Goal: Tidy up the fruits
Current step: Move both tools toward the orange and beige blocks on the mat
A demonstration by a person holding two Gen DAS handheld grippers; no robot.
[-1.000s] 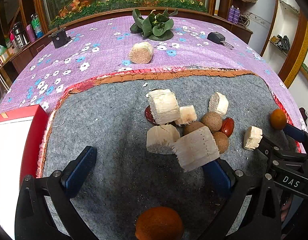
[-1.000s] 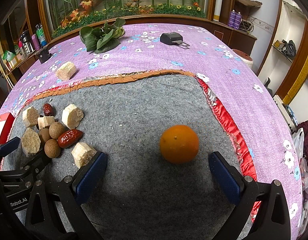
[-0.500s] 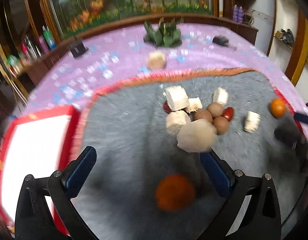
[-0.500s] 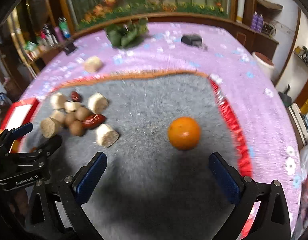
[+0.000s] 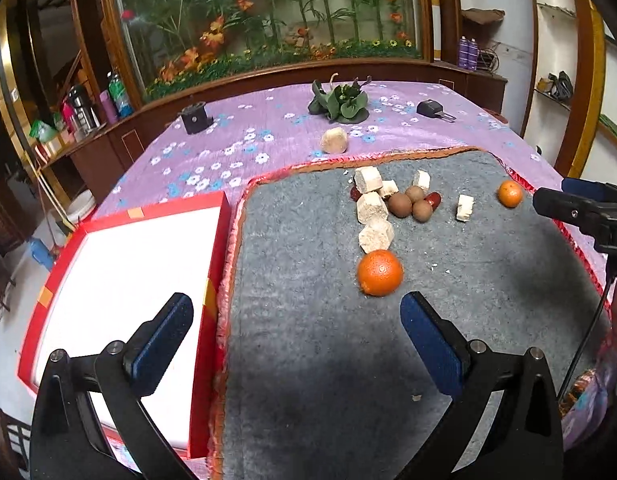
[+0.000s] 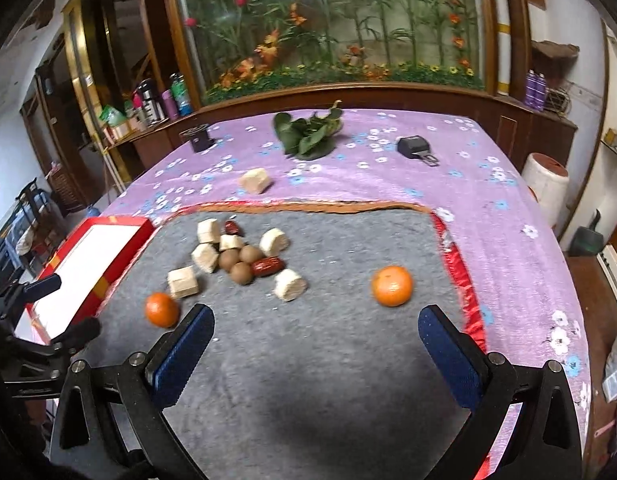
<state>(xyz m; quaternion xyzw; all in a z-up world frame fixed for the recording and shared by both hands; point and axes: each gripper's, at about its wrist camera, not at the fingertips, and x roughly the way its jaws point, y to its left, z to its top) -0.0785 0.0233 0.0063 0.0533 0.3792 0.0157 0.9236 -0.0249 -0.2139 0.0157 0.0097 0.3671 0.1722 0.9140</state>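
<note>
**Two oranges loose on the mat, both grippers spread and empty**

The left gripper [image 5: 296,332] hangs above the grey mat [image 5: 328,380] with its jaws wide apart and nothing between them; the right gripper [image 6: 316,344] is likewise spread and holds nothing; neither touches any fruit.

One orange [image 5: 379,273] lies on the mat just ahead of the left gripper's right finger, touching or nearly touching a pale cut chunk [image 5: 375,234] behind it; a second orange [image 6: 391,285] sits apart near the mat's red right edge, just ahead of the right gripper; between them lies a heap of pale chunks, round brown fruits [image 6: 241,272] and red dates [image 6: 268,267], pressed close together; a red tray [image 5: 214,264] with a white floor stands just left of the mat, and is probably where the fruit belongs.

An orange is likely firm, fairly heavy for its size and prone to roll; its peel gives a little, so the padded fingers should hold it if they close across its widest part, level with the middle, not near the top where it would squirt out; the felt-like mat should slow rolling. The brown fruits look small, hard and round, so harder to pinch; the dates look glossy and perhaps slippery; the chunks seem light and fibrous, with flat faces that suit the jaws.
</note>
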